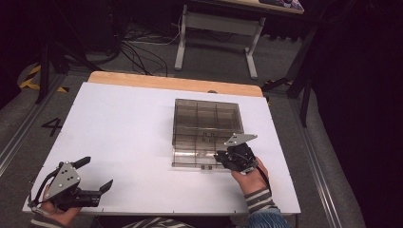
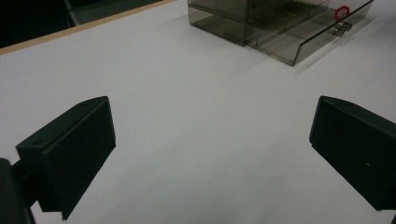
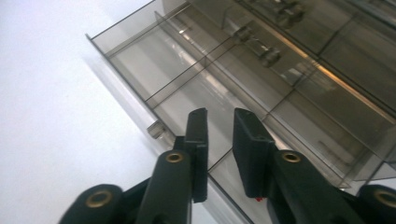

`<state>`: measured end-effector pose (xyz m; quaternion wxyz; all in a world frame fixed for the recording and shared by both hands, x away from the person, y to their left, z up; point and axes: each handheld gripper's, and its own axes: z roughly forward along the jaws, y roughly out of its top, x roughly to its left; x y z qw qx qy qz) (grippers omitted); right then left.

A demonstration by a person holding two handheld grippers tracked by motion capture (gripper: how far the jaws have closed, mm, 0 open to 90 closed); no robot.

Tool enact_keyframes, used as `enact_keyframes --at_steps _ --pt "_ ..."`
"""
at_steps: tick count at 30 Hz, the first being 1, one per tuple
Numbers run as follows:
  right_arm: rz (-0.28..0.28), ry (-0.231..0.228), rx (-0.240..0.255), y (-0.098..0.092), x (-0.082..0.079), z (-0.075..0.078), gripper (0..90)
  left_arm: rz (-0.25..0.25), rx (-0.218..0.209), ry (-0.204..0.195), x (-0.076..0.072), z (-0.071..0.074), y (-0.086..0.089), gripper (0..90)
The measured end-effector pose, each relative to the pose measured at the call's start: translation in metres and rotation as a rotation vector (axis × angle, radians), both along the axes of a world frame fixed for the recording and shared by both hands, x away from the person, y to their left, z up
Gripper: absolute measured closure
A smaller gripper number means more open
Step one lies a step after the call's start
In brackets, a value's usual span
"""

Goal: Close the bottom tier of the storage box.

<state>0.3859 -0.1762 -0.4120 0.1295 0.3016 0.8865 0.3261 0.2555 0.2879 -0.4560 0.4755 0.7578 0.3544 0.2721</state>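
The right gripper (image 3: pixel 219 140), jaws nearly together with nothing seen between them, is held over the pulled-out drawer (image 3: pixel 154 70); the left gripper (image 1: pixel 92 175), jaws wide apart, is kept far away.

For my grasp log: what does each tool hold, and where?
Left tool: nothing, jaws wide apart. Right tool, above the drawer: cannot tell; a red speck sits low between its jaws.

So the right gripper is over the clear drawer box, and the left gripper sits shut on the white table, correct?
Not quite. The left gripper is open: the left gripper view shows its jaws standing wide apart over the bare white table. The rest holds: the right gripper is over the clear drawer box.
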Motion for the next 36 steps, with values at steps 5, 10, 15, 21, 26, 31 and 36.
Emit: enact_keyframes --at_steps 5,10,15,21,26,31,36 --pt "0.041 0.017 -0.025 0.005 -0.003 -0.001 84.1 0.002 -0.006 0.005 -0.001 0.000 0.000 1.0" --pt "0.062 0.026 -0.050 0.007 -0.006 -0.003 86.0 0.000 0.002 -0.001 0.000 0.000 0.000 1.0" --pt "0.079 0.046 -0.066 0.007 -0.007 -0.006 85.8 0.000 0.002 -0.001 0.000 0.000 0.000 1.0" --pt "0.095 0.068 -0.096 0.008 -0.009 -0.011 86.0 0.000 0.001 -0.001 0.000 0.000 0.000 1.0" --pt "0.112 0.098 -0.122 0.010 -0.009 -0.016 86.1 0.000 -0.001 0.000 0.000 0.000 0.000 1.0" --pt "0.123 0.128 -0.149 0.012 -0.008 -0.022 86.1 0.000 0.002 -0.001 0.000 0.000 0.000 1.0" --pt "0.130 0.155 -0.169 0.014 -0.007 -0.026 86.1 0.001 -0.001 0.000 0.000 0.000 0.000 1.0"
